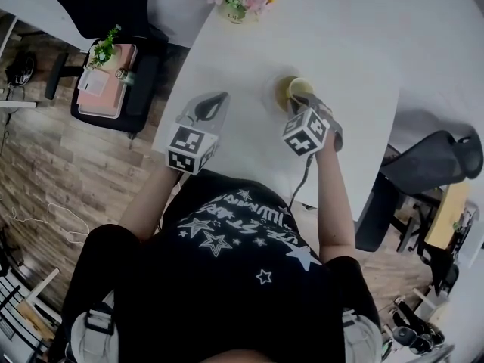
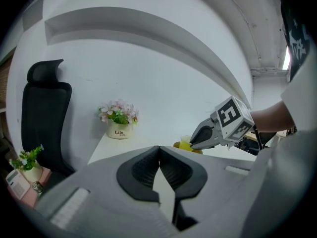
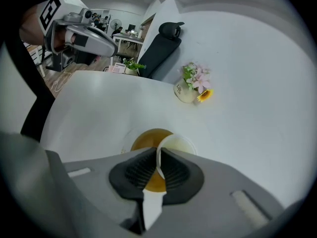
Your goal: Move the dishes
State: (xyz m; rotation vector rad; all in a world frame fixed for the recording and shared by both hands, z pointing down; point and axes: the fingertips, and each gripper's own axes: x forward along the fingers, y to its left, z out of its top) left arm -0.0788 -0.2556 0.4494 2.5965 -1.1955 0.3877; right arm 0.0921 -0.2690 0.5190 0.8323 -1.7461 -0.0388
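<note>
Right tongs (image 3: pixel 159 153) pinch the rim of the cup (image 3: pixel 179 145) over the saucer (image 3: pixel 145 141).

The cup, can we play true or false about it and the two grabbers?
1. The right gripper pinches the rim of the cup. True.
2. The cup is down on the floor. False: it is by the yellow saucer on the white table.
3. The left gripper carries a plate. False: its jaws are together with nothing between them.
4. A flower pot stands on the table. True.
</note>
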